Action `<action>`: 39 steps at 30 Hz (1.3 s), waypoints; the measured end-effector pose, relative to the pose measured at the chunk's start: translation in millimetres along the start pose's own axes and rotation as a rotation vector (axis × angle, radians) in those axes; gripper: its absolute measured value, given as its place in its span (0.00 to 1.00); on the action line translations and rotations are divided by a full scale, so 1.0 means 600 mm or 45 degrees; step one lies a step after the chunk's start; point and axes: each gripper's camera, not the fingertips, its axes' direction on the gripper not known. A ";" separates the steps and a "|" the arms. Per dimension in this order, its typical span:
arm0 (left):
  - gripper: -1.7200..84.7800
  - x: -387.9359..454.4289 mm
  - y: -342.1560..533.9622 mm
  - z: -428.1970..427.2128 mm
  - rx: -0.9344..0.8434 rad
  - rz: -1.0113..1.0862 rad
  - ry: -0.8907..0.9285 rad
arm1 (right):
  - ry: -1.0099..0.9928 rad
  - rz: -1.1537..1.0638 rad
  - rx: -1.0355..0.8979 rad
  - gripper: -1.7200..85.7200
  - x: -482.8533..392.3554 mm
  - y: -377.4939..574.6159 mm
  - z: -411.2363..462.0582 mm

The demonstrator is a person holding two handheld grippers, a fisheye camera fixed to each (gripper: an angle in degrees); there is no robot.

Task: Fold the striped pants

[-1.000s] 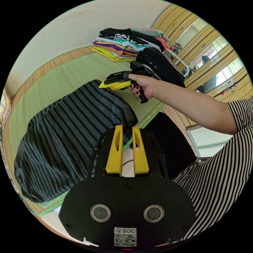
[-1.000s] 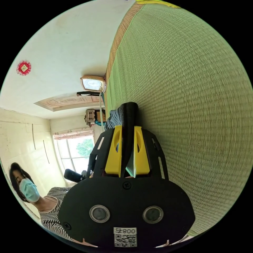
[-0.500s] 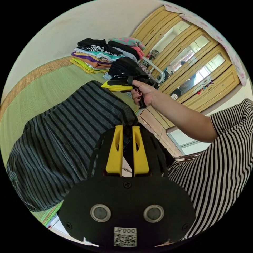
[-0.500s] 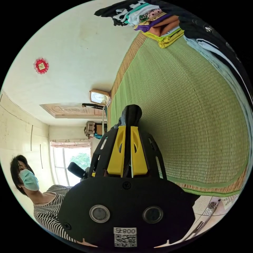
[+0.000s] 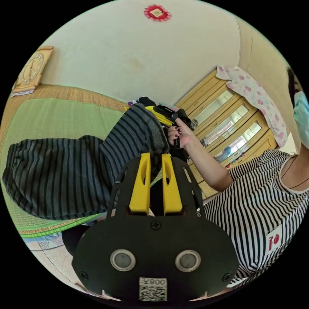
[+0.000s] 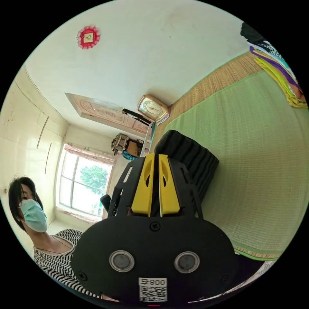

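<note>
Both grippers risen since a second ago, lifting near edge of striped pants (image 5: 64,180) off green mat (image 5: 58,116); far part rests on mat. Left gripper (image 5: 155,161) jaws clamped on fabric edge. Right gripper (image 6: 154,161) jaws pinch dark fabric too. Judgement: fold-over under way, edge to carry across

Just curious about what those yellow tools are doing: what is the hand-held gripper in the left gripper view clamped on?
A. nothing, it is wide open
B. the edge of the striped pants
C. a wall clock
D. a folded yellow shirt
B: the left hand-held gripper has both yellow jaws closed on a lifted edge of the striped pants, which drape onto the green mat.
</note>
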 end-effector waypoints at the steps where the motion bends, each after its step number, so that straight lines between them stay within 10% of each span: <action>1: 0.09 -0.032 0.017 -0.033 0.057 -0.039 -0.004 | -0.008 -0.017 -0.014 0.04 -0.027 -0.014 0.034; 25: 0.09 -0.576 0.328 -0.385 0.590 -0.682 -0.016 | 0.217 -0.094 -0.485 0.02 -0.334 -0.198 0.704; 39: 0.09 -0.718 0.432 -0.404 0.651 -0.857 -0.054 | 0.243 -0.261 -0.703 0.02 -0.411 -0.164 0.853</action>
